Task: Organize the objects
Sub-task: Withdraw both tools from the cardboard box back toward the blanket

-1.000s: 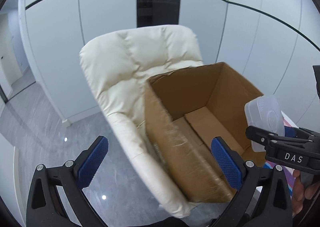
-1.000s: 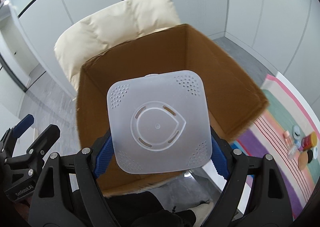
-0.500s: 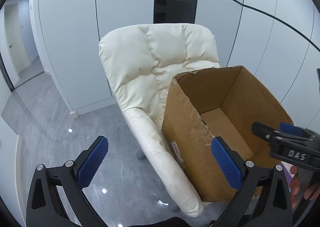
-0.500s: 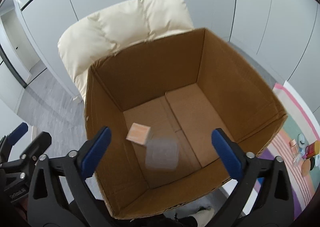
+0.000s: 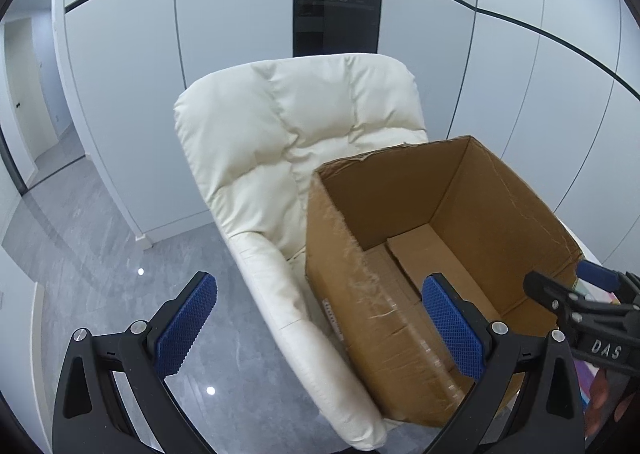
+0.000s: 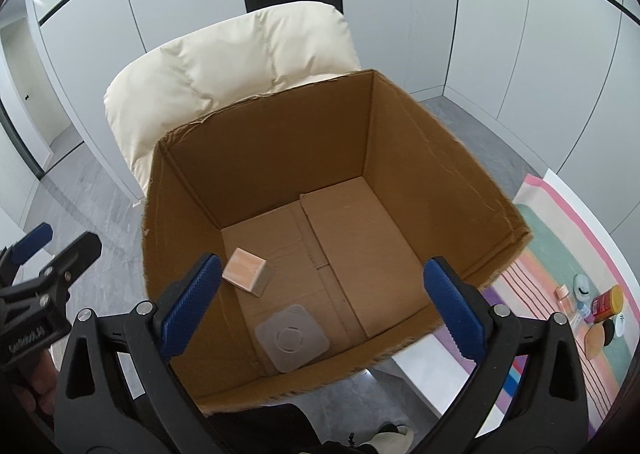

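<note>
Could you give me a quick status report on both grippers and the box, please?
Left hand-held gripper open, empty. Right hand-held gripper open, empty. Translucent lid and small pink box on cardboard box floor. Nothing in the way.

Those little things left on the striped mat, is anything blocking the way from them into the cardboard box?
Nothing visible does. The cardboard box is open-topped, with no flaps over it, and sits left of the striped mat. The small items lie uncovered. Both grippers' jaws are open and empty.
</note>
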Demonstrator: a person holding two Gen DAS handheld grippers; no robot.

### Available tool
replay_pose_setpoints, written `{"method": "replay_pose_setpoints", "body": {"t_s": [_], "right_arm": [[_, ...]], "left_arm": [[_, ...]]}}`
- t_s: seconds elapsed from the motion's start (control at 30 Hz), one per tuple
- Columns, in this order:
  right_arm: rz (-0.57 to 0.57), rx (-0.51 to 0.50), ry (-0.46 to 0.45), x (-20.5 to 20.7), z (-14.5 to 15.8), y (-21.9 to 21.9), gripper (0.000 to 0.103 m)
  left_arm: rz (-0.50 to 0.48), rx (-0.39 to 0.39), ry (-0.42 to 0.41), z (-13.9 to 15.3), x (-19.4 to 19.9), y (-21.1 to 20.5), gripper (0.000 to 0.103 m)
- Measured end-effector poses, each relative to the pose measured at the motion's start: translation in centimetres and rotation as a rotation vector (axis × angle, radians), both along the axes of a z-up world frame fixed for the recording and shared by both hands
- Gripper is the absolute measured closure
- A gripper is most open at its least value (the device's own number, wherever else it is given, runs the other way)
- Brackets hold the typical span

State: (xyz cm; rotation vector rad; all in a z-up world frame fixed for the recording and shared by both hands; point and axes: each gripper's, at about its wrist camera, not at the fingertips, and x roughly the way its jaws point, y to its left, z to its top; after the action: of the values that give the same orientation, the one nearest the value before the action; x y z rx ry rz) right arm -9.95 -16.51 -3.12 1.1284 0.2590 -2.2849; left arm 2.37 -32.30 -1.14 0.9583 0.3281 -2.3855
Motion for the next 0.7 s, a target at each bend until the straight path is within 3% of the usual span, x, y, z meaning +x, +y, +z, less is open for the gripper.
{"method": "replay_pose_setpoints", "body": {"t_s": [0.7], "right_arm": [[-0.167,-0.004,-0.012,-3.4,-0.1,11.5,0.001]], "left_arm": [[-0.176,-0.008,-0.004,0.0,-7.1,8.7,0.0]]}}
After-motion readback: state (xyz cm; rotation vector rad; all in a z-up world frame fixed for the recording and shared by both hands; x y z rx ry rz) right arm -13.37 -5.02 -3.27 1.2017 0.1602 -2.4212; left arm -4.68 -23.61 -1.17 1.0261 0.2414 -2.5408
